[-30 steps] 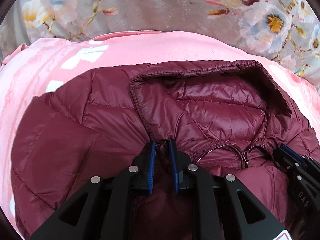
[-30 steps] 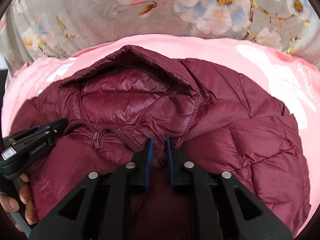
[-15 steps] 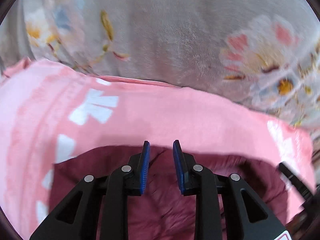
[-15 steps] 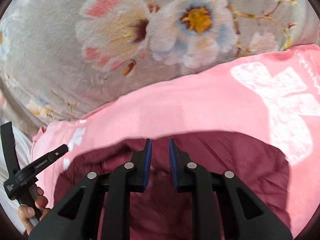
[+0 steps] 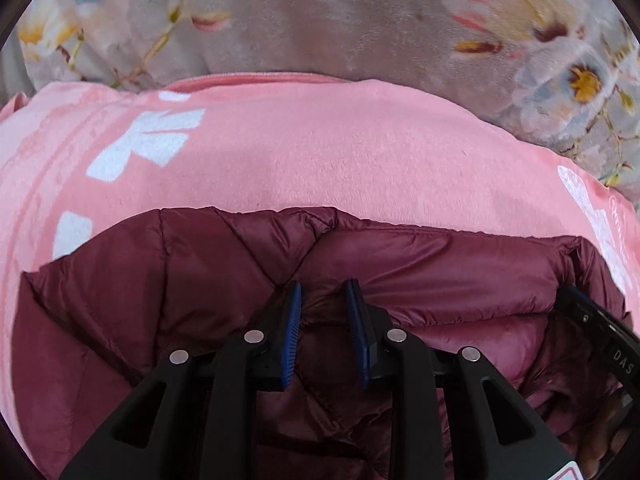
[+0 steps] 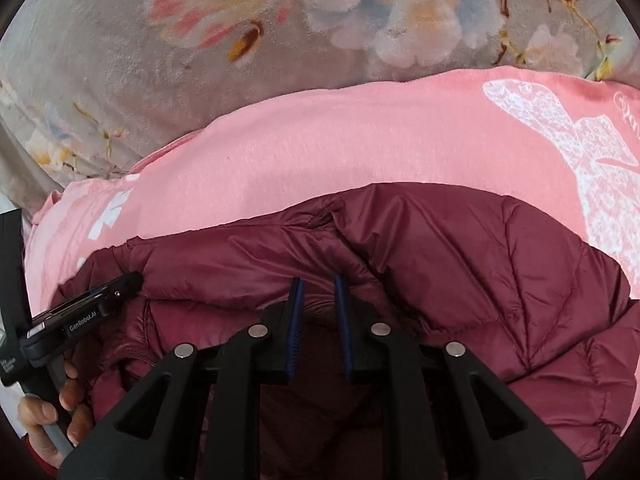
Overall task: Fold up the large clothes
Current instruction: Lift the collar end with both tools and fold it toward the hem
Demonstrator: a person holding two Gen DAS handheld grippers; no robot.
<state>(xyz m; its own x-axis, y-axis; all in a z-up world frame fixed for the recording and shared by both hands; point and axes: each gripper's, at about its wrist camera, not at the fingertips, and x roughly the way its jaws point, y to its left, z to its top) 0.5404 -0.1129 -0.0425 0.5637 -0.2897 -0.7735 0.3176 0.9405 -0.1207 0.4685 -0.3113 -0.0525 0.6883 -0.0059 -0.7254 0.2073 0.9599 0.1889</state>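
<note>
So the jacket [image 5: 168,300] is lying on the pink blanket [image 5: 320,160], its folded edge running crosswise just ahead of both grippers, left gripper [image 5: 323,312] and right gripper [image 6: 318,304] side by side, each pinching jacket fabric, right one closing.

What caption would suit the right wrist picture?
Right gripper pinching a folded maroon puffer jacket on a pink blanket.
</note>
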